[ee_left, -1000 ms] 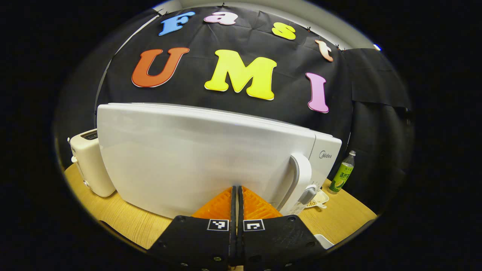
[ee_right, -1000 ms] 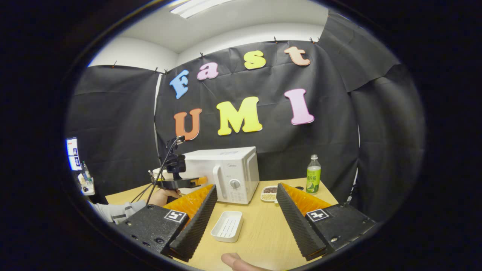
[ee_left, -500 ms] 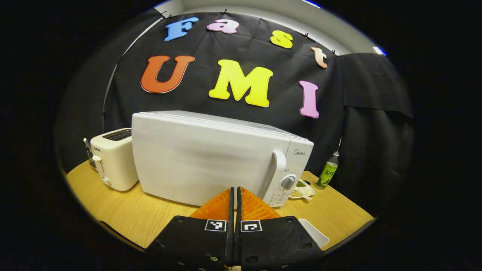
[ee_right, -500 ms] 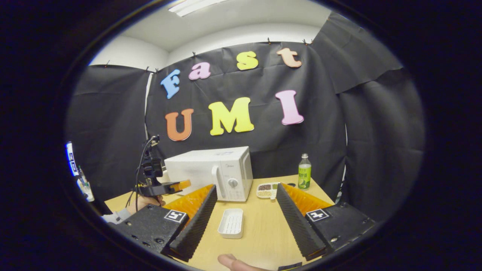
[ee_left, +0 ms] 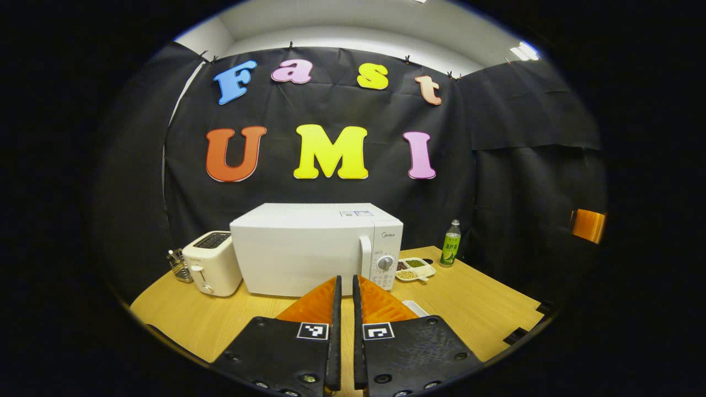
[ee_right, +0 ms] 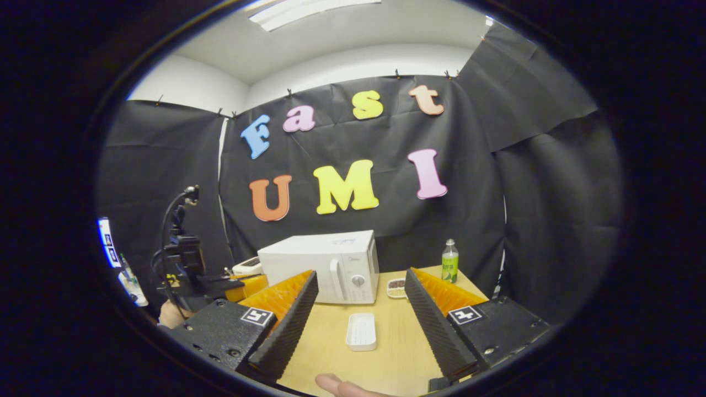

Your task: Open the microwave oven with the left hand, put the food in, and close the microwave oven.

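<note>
Microwave [ee_left: 309, 248] well beyond closed left tongs [ee_left: 345, 286]

I see the microwave oven [ee_left: 309, 248] standing upright at the back of the wooden table, a white box with its door shut flush. Its vertical white handle [ee_left: 365, 259] runs down the door's right edge, just beside the control panel with 1 round grey knob [ee_left: 385, 263]. In the right gripper view the microwave oven [ee_right: 325, 264] sits angled, front turned a little to the right. The food tray [ee_right: 362, 332], a white oblong dish with a ribbed floor, lies flat on the table in front of the oven, well apart from it
</note>
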Demonstrator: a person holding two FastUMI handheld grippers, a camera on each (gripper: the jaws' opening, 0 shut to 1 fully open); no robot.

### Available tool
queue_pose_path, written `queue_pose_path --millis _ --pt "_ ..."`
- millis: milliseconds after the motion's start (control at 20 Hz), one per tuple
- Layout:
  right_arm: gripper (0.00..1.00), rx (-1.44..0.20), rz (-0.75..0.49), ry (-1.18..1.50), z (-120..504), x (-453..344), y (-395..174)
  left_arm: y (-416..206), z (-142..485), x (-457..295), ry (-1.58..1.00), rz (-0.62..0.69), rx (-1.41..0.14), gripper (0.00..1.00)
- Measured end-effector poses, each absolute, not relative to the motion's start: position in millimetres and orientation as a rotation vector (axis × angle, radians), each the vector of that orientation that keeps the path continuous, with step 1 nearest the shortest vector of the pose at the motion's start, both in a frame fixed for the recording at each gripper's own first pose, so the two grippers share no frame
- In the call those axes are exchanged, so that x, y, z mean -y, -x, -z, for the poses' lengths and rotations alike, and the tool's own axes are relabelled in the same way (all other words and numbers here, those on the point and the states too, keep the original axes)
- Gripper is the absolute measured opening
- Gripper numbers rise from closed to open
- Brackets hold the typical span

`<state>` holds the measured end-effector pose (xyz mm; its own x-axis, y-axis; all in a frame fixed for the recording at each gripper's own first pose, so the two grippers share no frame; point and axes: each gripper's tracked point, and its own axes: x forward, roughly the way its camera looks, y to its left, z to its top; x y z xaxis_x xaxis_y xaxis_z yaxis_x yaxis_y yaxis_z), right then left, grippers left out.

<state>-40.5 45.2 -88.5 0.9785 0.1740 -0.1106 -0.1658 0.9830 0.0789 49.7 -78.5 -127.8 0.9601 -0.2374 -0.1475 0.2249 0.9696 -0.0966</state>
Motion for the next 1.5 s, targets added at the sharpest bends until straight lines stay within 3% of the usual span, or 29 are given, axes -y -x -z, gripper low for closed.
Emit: queue_pose_path --millis 50,100,150,200,250,400,450,500,550,600,700,750,800,850,900,950,1000,1200,1250,1300,1350,1500 --pt "0.91 -0.107 -0.166 -0.069 81 -48 43 -37 115 77 0.072 0.232 -0.142 0.08" --pt "1.00 -0.099 -0.161 -0.070 72 -49 45 -24 103 73 0.060 0.223 -0.130 0.08" --pt "1.00 -0.093 -0.158 -0.072 67 -51 49 -13 92 69 0.047 0.211 -0.118 0.08" --pt "1.00 -0.086 -0.156 -0.078 63 -53 51 0 80 64 0.040 0.202 -0.101 0.29" --pt "1.00 -0.080 -0.158 -0.085 57 -56 52 11 70 62 0.041 0.196 -0.092 0.21" --pt "1.00 -0.060 -0.163 -0.106 42 -59 58 39 42 47 0.030 0.169 -0.034 0.20" --pt "0.91 -0.051 -0.159 -0.104 37 -59 60 47 34 41 0.027 0.155 -0.019 0.19" --pt "1.00 -0.038 -0.155 -0.098 32 -59 62 55 30 33 0.026 0.134 -0.004 0.19" --pt "0.91 -0.027 -0.150 -0.089 28 -59 63 60 28 26 0.021 0.116 0.005 0.14" --pt "1.00 -0.014 -0.145 -0.078 25 -59 66 66 25 17 0.016 0.094 0.015 0.46" --pt "1.00 0.008 -0.136 -0.057 19 -57 70 76 26 3 0.022 0.058 0.024 0.65" --pt "1.00 0.016 -0.133 -0.051 16 -57 73 81 28 -1 0.032 0.050 0.024 0.65" --pt "0.91 0.023 -0.129 -0.050 15 -56 75 85 29 -8 0.041 0.037 0.029 0.64" --pt "1.00 0.032 -0.121 -0.055 13 -55 77 92 33 -15 0.053 0.013 0.033 0.65" --pt "1.00 0.042 -0.111 -0.057 11 -52 78 96 36 -24 0.062 -0.018 0.035 0.78" --pt "0.91 0.048 -0.100 -0.054 11 -50 78 101 40 -30 0.062 -0.040 0.037 0.87" --pt "1.00 0.047 -0.092 -0.047 14 -48 78 102 47 -32 0.065 -0.053 0.033 0.98" --pt "1.00 0.005 -0.109 -0.038 34 -53 78 108 65 -25 0.108 -0.026 0.011 0.95" --pt "1.00 -0.011 -0.123 -0.045 40 -57 78 107 67 -25 0.103 -0.021 0.004 0.85" --pt "0.91 -0.025 -0.136 -0.050 45 -59 79 106 69 -26 0.095 -0.022 0.000 0.96" --pt "1.00 -0.036 -0.144 -0.055 47 -59 79 105 69 -26 0.085 -0.025 0.000 0.96" --pt "1.00 -0.030 -0.140 -0.057 48 -54 78 106 64 -18 0.069 -0.004 0.024 0.96"
